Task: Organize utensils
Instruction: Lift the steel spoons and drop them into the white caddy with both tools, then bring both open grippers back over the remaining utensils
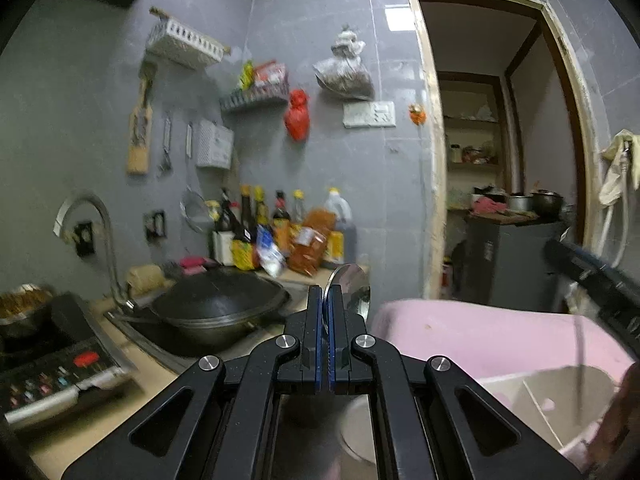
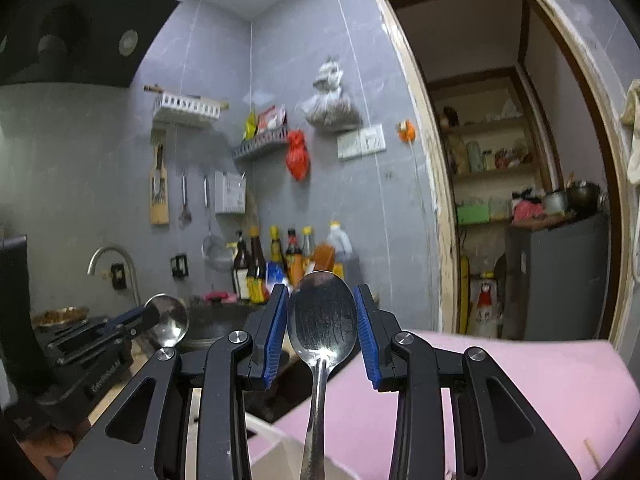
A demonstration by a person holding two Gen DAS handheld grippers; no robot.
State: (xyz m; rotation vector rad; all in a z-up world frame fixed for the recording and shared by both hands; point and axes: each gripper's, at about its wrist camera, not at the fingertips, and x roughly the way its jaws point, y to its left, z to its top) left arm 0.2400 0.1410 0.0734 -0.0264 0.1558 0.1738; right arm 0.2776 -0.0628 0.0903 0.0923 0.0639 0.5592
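My left gripper (image 1: pixel 325 294) is shut on a steel spoon (image 1: pixel 352 286). The spoon's bowl sticks out above and right of the fingertips. In the right wrist view that same gripper (image 2: pixel 154 314) and its spoon (image 2: pixel 168 322) hang at the left, over the counter. My right gripper (image 2: pixel 322 292) is shut on a second steel spoon (image 2: pixel 322 320). Its blue pads (image 2: pixel 276 332) press on both edges of the bowl, and the handle runs down towards the camera. A pink container (image 1: pixel 480 332) with a pale inside lies just below and ahead of both grippers. The right gripper (image 1: pixel 592 276) shows blurred at the right edge.
A black wok (image 1: pixel 220 304) sits in the sink under a curved tap (image 1: pixel 100 216). An induction cooker (image 1: pixel 52 360) stands at the left. Sauce bottles (image 1: pixel 280 228) crowd the back corner. Utensils and racks hang on the grey tiled wall. A doorway (image 1: pixel 500 140) opens at the right.
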